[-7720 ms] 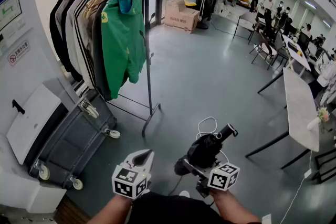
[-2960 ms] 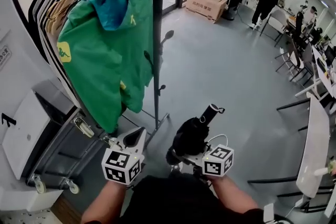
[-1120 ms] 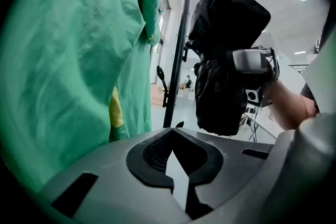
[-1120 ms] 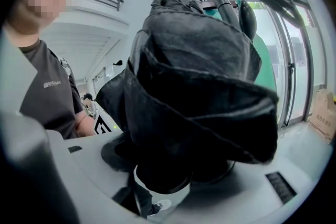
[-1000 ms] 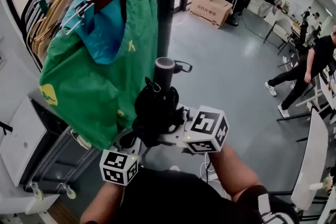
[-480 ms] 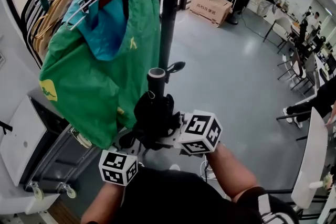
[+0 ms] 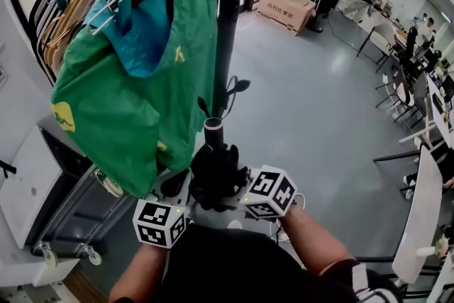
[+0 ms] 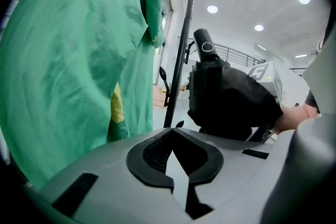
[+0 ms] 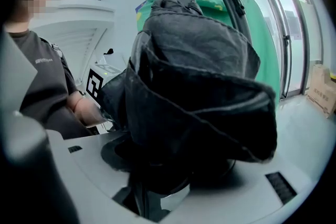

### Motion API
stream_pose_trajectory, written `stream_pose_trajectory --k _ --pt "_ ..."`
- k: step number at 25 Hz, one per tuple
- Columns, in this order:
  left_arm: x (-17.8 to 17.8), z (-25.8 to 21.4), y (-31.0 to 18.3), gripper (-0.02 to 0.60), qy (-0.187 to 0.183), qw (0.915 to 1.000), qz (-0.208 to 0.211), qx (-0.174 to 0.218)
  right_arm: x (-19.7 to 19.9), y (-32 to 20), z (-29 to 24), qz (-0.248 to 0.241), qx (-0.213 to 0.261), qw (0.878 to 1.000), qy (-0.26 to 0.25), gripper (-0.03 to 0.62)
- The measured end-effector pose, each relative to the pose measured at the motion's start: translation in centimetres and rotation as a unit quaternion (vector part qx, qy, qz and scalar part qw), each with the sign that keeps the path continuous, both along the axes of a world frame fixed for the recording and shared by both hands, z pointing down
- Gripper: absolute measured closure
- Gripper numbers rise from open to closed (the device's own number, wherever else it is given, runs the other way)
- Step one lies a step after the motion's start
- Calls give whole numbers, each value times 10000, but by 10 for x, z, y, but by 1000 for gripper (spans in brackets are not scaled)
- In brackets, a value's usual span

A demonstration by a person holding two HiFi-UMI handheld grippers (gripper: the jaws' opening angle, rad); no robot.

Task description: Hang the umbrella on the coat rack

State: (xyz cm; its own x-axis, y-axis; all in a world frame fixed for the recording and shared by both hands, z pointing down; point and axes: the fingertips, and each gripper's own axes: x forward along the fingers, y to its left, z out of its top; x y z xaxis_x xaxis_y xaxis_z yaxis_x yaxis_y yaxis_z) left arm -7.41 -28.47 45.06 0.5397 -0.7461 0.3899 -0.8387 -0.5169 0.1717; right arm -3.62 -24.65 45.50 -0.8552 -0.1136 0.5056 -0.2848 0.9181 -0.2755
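Observation:
The coat rack's black post [image 7: 225,25] stands just ahead, with small side hooks [image 7: 237,87] partway down it. A green jacket [image 7: 135,103] on a wooden hanger hangs at the rail's end. My right gripper [image 7: 221,194] is shut on the folded black umbrella [image 7: 213,170], whose handle [image 7: 213,130] points up, just below the hooks. In the right gripper view the umbrella [image 9: 199,81] fills the jaws of the right gripper [image 9: 173,176]. My left gripper [image 7: 177,184] sits left of the umbrella, shut and empty. In its own view the left gripper [image 8: 172,134] faces the post [image 8: 178,65] and the umbrella [image 8: 231,97].
More garments hang behind the jacket. A dark suitcase [image 7: 78,216] on wheels lies under the rack beside a white cabinet [image 7: 28,188]. A cardboard box [image 7: 287,2] sits far ahead. White tables [image 7: 418,209] and chairs line the right side, with people at the back.
My right gripper has come down with the umbrella, from level with the jacket's shoulder to below the post's hooks. The left gripper stayed put. A person walking at the right has left the view.

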Motion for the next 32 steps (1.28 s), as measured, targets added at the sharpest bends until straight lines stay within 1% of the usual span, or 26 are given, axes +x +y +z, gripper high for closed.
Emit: stream_pose_trajectory --k 5,9,13,20,29,32 --pt "1 1 -1 566 -35 10000 21 -10 8 10 28 130 -221 9996 131 349" --pt "3 2 -2 566 -54 10000 57 -28 13 10 41 250 -217 9992 237 349" --pt "5 4 -3 566 -84 9999 88 -42 20 4 61 521 -135 9975 453 349" --pt "7 6 -4 566 -87 9999 122 -71 28 -10 102 1008 -437 9921 601 349" --pt "5 8 -4 566 -84 9999 107 -94 28 -45 124 1599 -41 9850 643 349" --pt "5 8 -4 566 -75 9998 123 -103 29 -58 129 1829 28 9808 682 349"
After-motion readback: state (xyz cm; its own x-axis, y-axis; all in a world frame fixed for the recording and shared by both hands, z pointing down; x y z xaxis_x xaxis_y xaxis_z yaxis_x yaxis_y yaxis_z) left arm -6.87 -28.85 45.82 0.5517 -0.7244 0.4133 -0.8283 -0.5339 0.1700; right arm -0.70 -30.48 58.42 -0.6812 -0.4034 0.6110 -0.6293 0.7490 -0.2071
